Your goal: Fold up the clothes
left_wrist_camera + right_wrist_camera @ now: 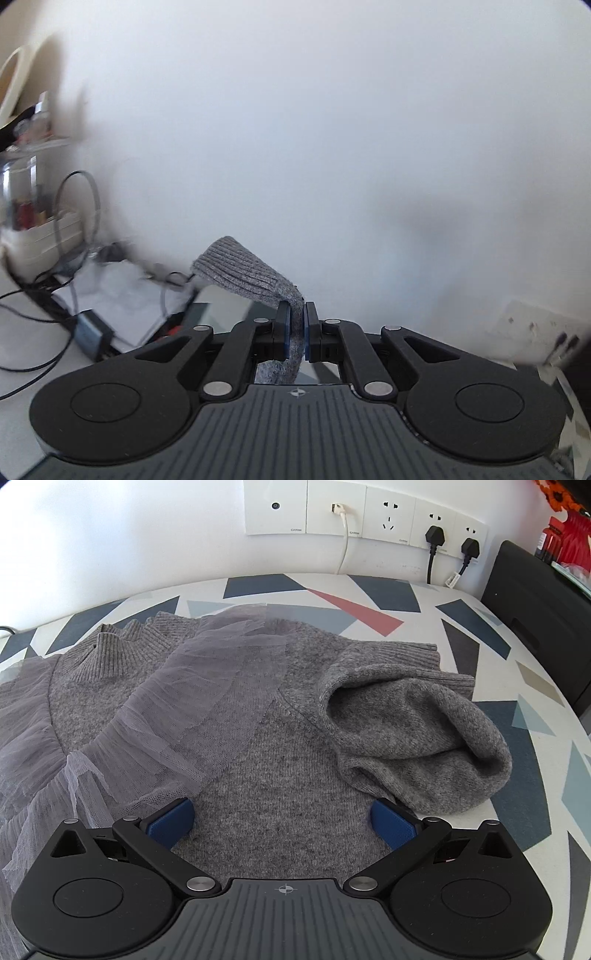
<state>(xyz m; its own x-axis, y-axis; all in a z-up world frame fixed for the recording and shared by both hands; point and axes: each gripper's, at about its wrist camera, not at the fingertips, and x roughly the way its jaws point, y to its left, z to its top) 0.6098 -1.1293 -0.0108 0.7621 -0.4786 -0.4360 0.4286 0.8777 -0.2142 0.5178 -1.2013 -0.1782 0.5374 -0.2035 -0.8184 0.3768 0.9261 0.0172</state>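
A grey knit sweater [266,738] with sheer grey tulle ruffles [177,698] lies spread on the patterned table [535,775]. Its right sleeve [417,738] is folded back onto the body in a rumpled loop. My right gripper [282,818] is open, low over the sweater's body, its blue pads on either side of the knit. In the left wrist view, my left gripper [295,328] is shut on a ribbed grey cuff [243,273] of the sweater, held up in front of a white wall. The cuff end sticks up to the left.
Wall sockets with two black plugs [432,539] and a white cable [345,535] are behind the table. A black box [546,616] stands at the right edge. In the left wrist view, cables, papers [110,291] and a white container [40,240] crowd the left.
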